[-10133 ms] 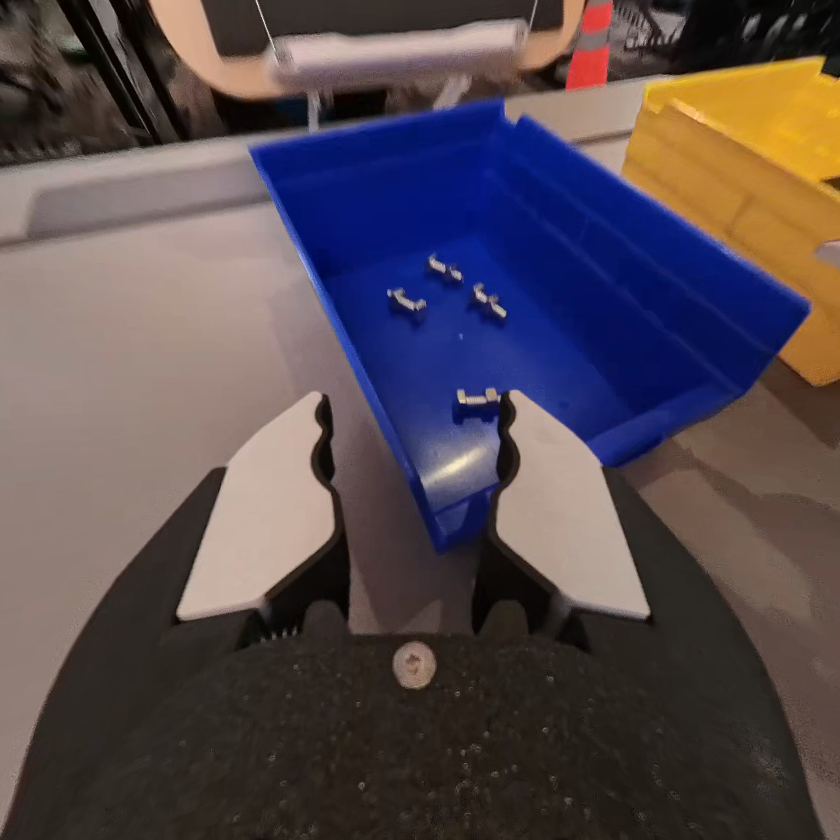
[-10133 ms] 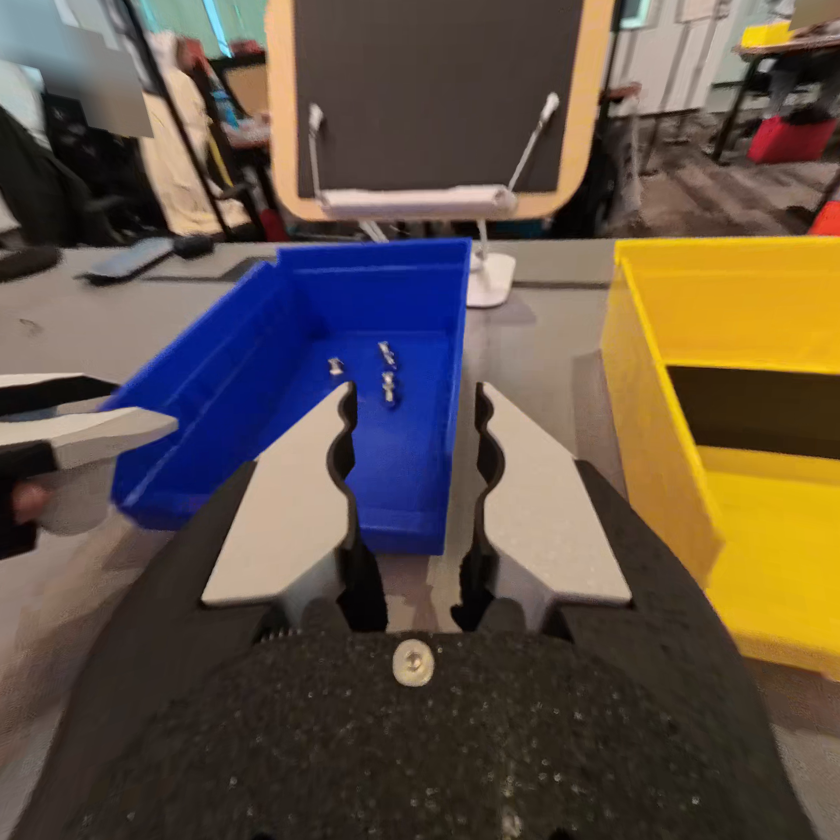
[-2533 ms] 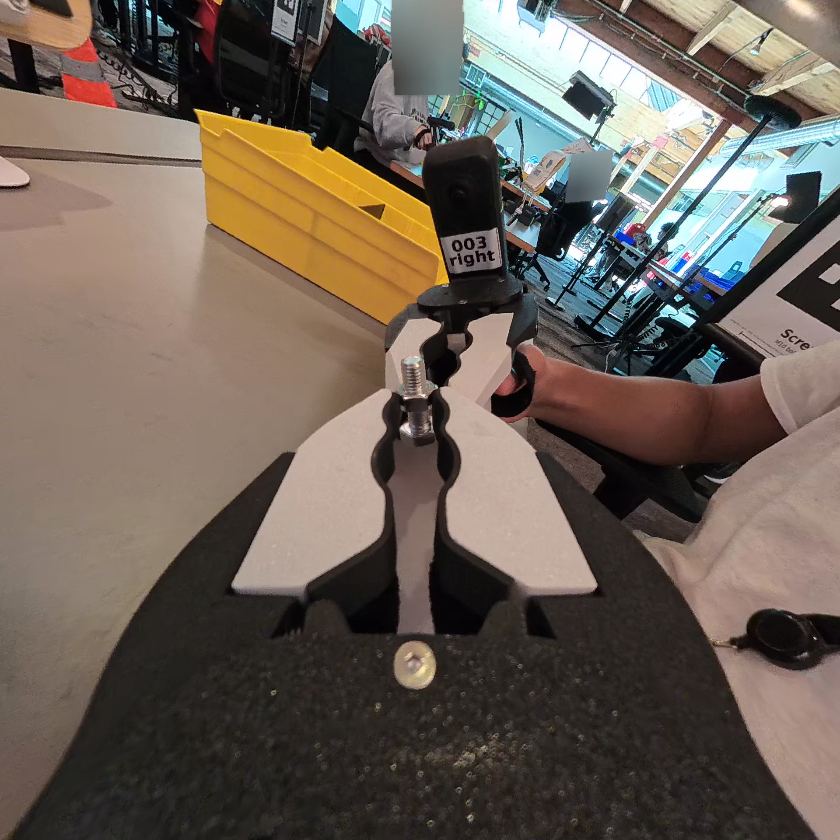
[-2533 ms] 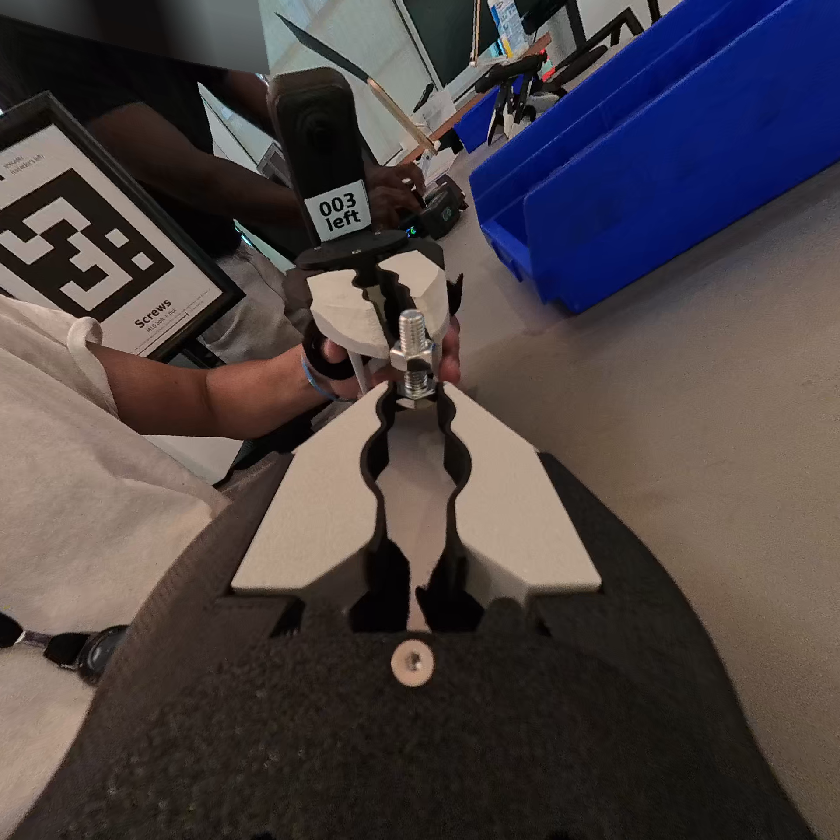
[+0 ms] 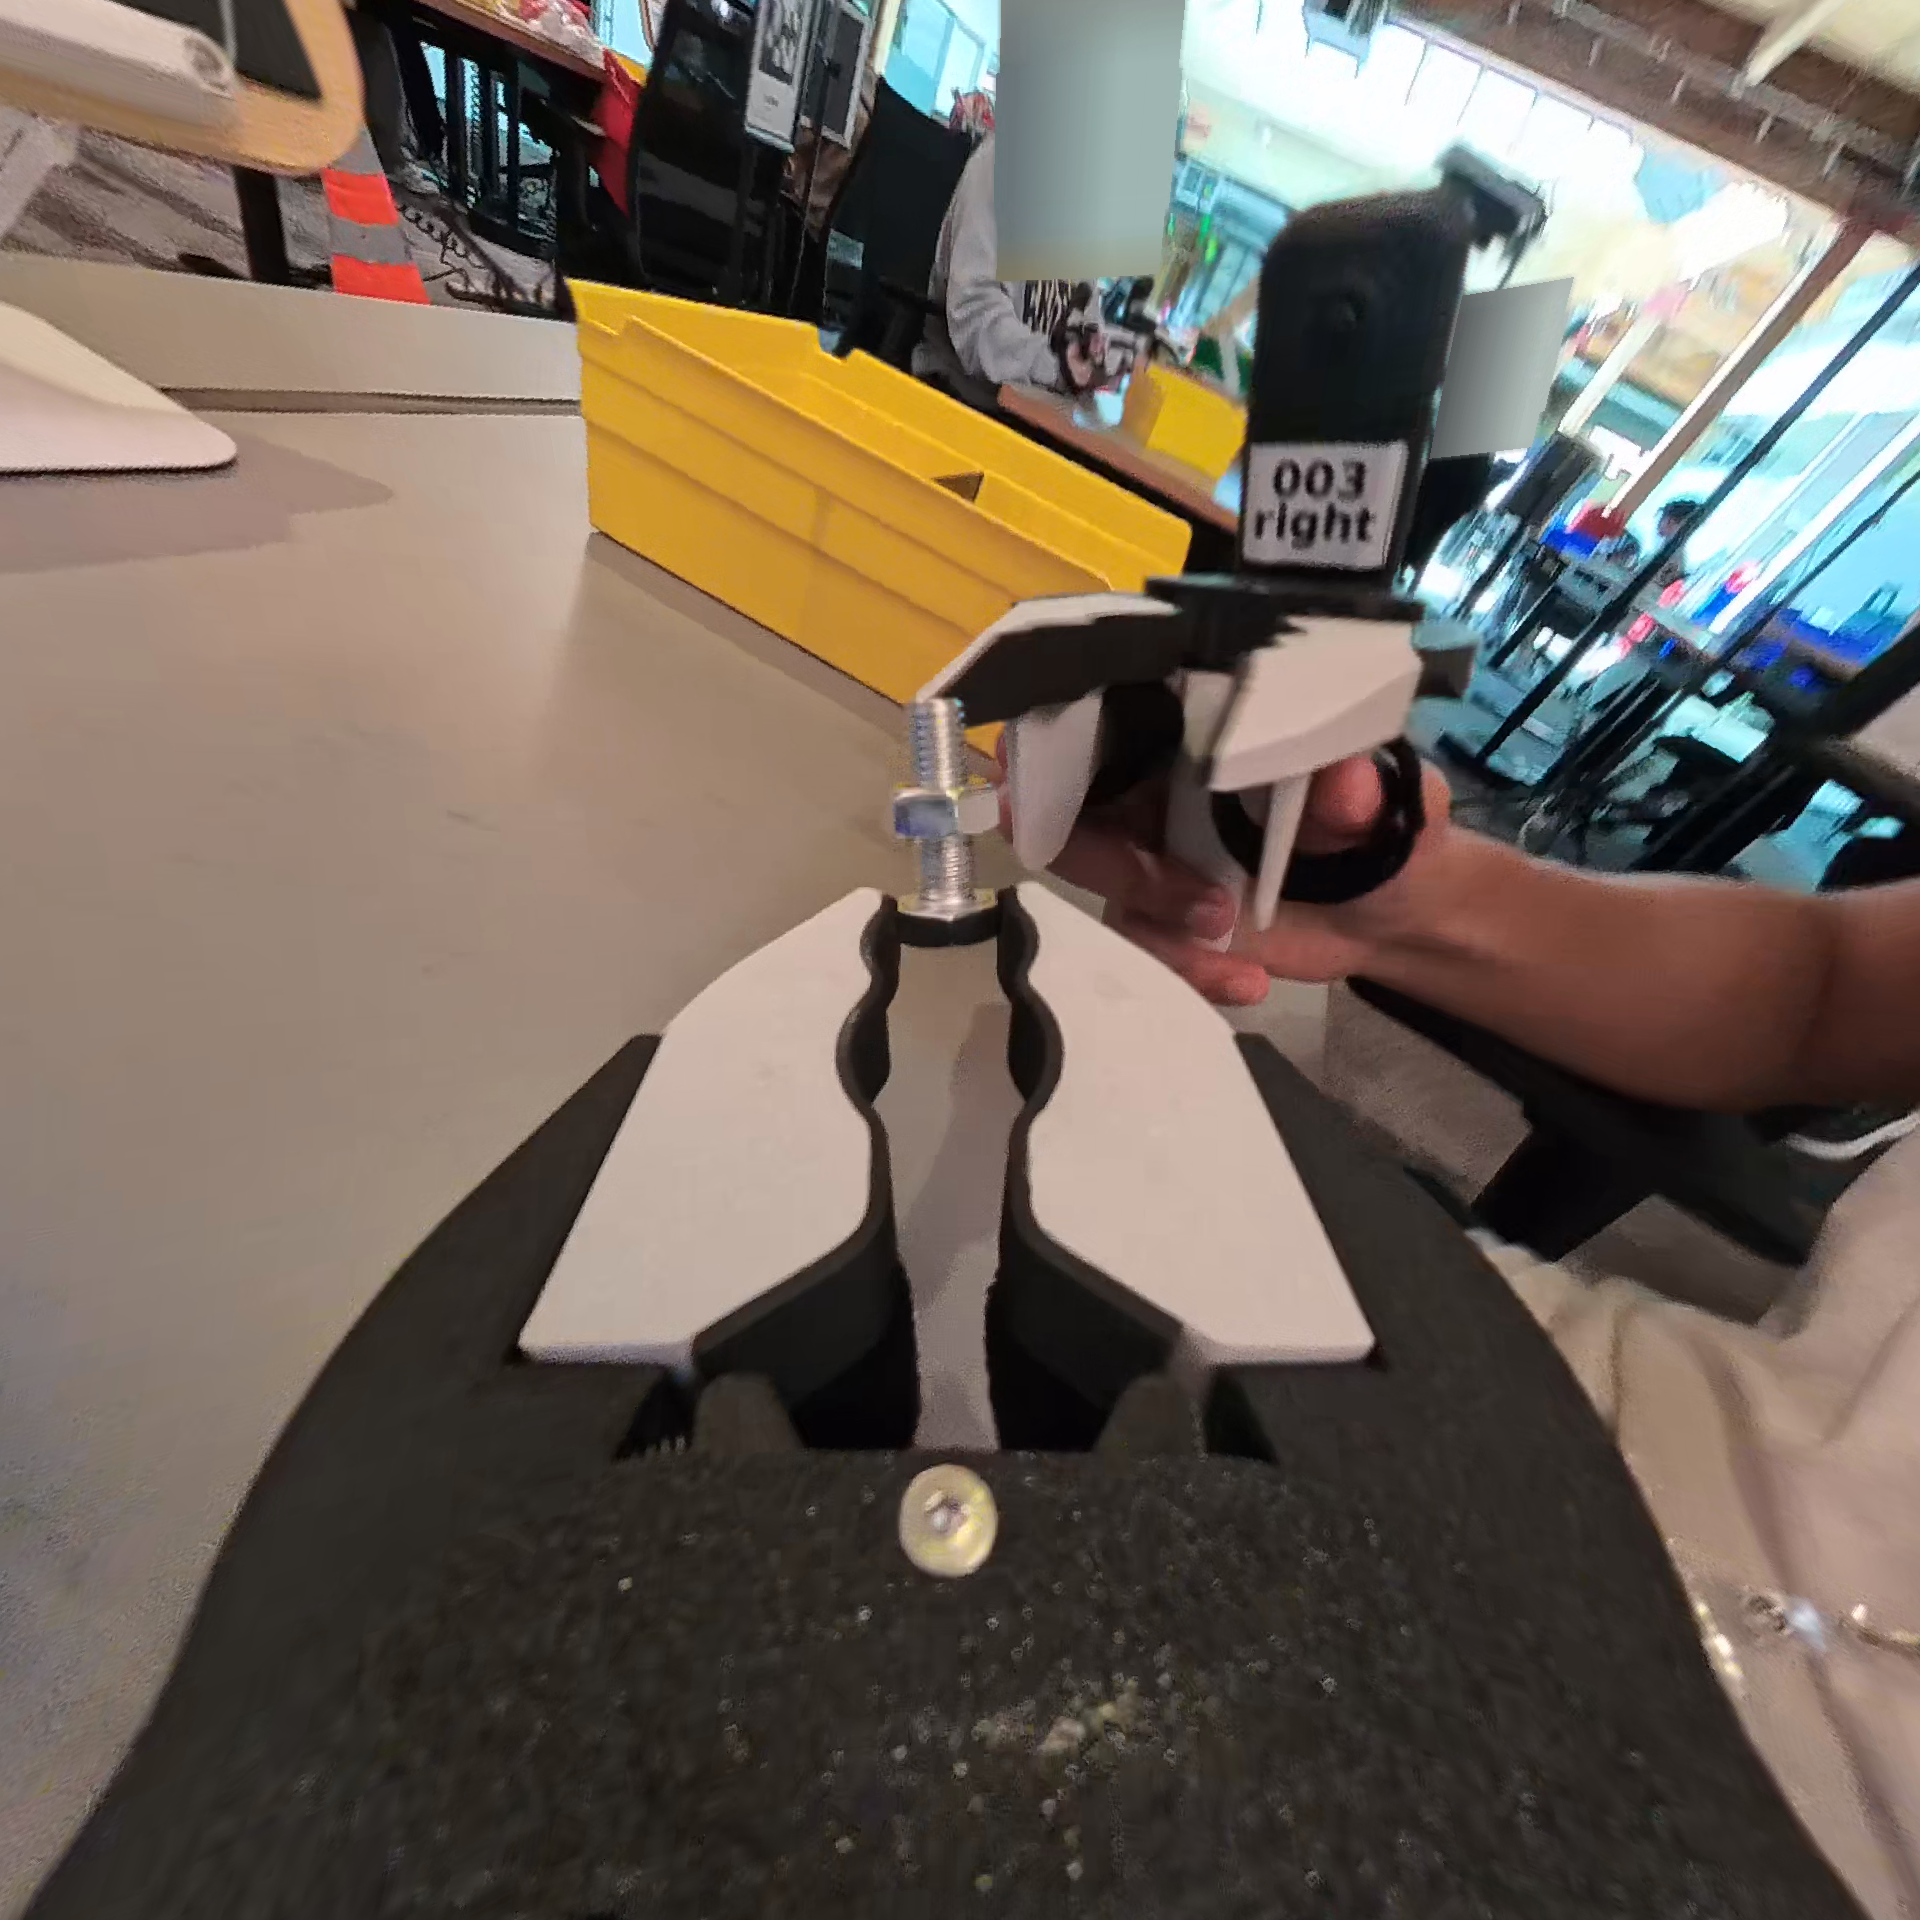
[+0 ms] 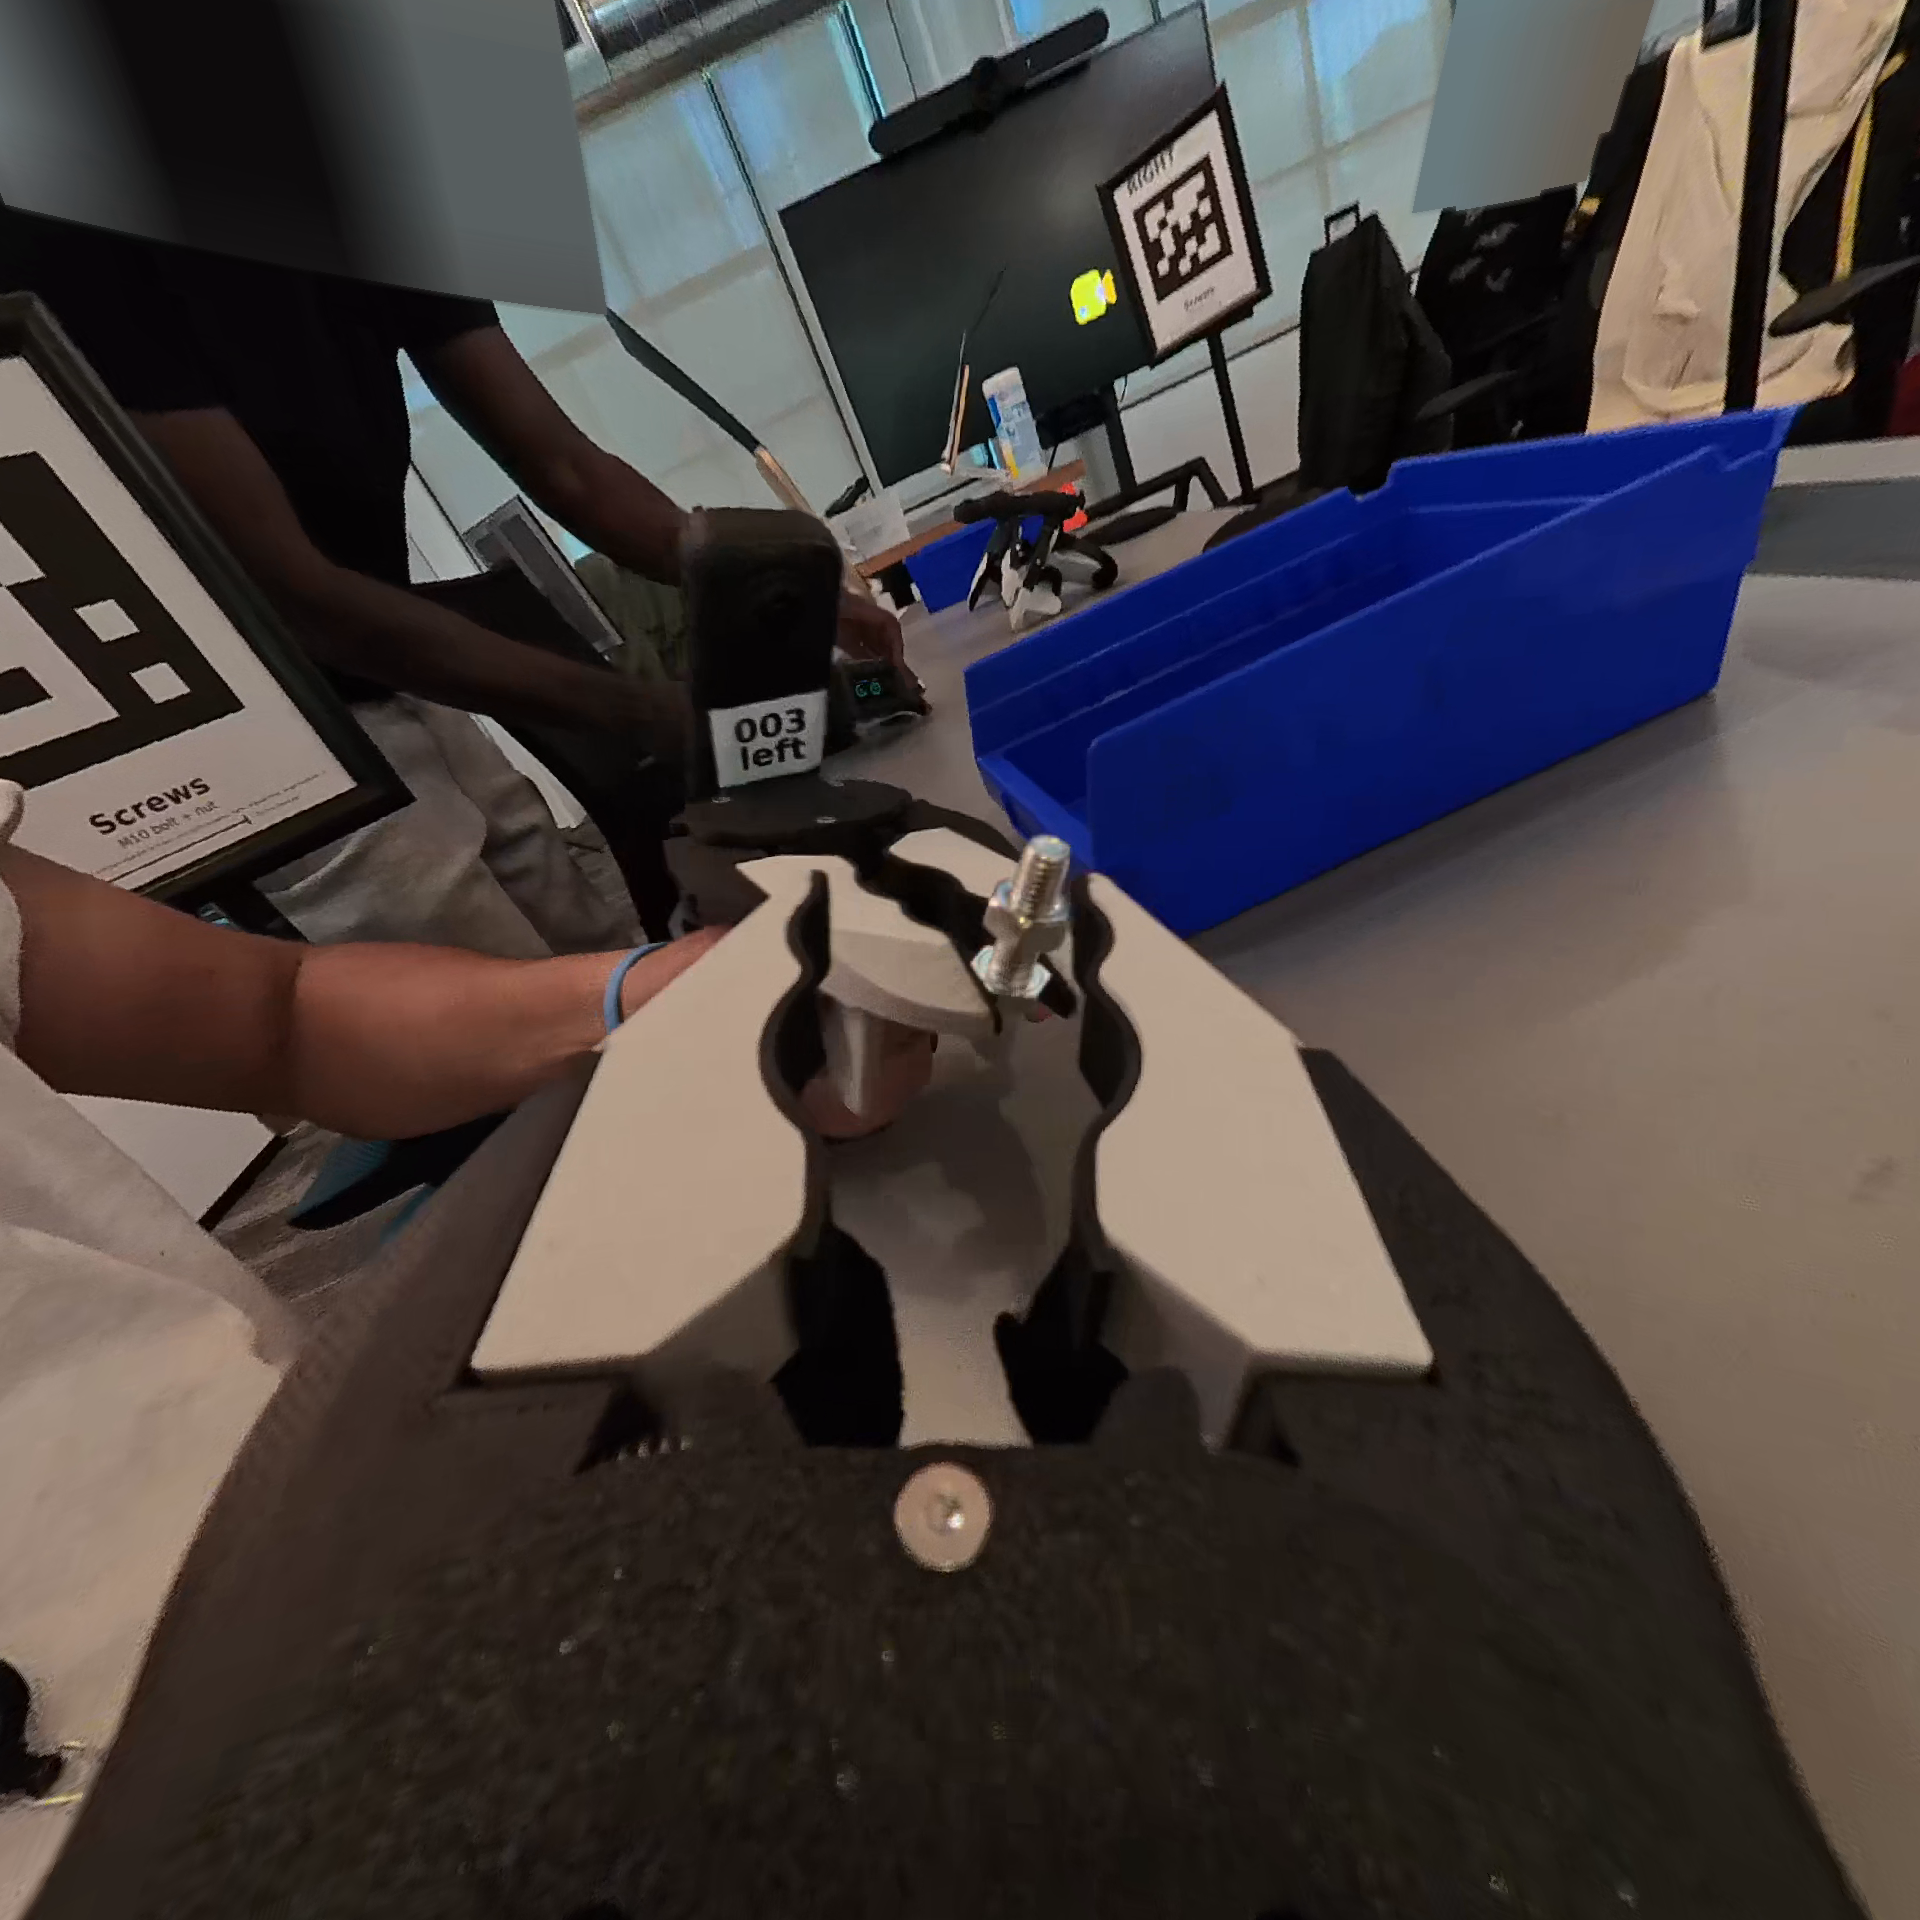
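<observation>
- Left gripper (image 5: 940, 914) clamps the head of an upright bolt (image 5: 938, 821) (nut (image 5: 940, 810) threaded midway).
- Right gripper (image 6: 945, 914) is spread apart, empty, beside the bolt, above the grey table (image 5: 312, 831).

Ahead of the left gripper (image 5: 943, 920) the upright silver threaded bolt (image 5: 938, 805) blocks the way straight forward, with the right gripper (image 5: 1013, 748) crowding close beside it to the right. To its left the smooth grey tabletop (image 5: 312, 810) lies open. The long yellow plastic bin (image 5: 831, 509) stands farther ahead. Ahead of the right gripper and to its right the tabletop runs free up to the blue plastic bin (image 6: 1371, 686).
</observation>
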Tool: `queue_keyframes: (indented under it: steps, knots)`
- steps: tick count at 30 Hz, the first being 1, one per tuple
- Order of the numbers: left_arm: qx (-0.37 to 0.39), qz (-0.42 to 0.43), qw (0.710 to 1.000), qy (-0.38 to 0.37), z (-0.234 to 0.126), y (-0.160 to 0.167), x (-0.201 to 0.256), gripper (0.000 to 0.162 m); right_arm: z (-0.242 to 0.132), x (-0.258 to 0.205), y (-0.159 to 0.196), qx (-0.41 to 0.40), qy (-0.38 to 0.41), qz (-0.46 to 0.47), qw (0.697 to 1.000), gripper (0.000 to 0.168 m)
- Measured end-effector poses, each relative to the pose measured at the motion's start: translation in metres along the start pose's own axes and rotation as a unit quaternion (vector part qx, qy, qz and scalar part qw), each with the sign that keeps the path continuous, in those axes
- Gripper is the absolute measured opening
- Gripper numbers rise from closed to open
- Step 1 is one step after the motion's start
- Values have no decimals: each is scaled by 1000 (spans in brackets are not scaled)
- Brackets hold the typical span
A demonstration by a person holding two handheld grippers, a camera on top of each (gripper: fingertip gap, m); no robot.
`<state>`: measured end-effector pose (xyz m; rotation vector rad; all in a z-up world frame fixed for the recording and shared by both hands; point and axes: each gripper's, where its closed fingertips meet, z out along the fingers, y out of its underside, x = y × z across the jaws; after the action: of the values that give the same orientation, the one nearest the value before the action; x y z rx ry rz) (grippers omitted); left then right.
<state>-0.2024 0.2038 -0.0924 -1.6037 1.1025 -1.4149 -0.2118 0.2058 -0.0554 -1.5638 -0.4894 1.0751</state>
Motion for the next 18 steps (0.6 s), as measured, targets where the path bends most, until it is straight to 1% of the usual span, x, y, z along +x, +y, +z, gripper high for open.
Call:
queue_keyframes:
  steps: [1,3,7,12,15,18]
  knots:
    - [7,-17,1000,5,-1,-2,-2,18,0,0,-1,6,2,-6,1000,52]
    - [17,-37,999,13,-4,-5,-3,18,2,-2,0,8,2,-9,1000,56]
    - [7,-19,999,26,-3,-4,5,18,10,-8,4,5,-1,-17,1000,64]
    - [-23,9,999,33,4,7,16,18,16,-17,9,1,-20,-8,1000,65]
    - [-24,8,999,37,4,6,17,18,14,-17,7,5,-25,-4,1000,64]
    - [-16,-1,999,33,0,3,13,18,7,-11,0,20,-14,-2,1000,64]
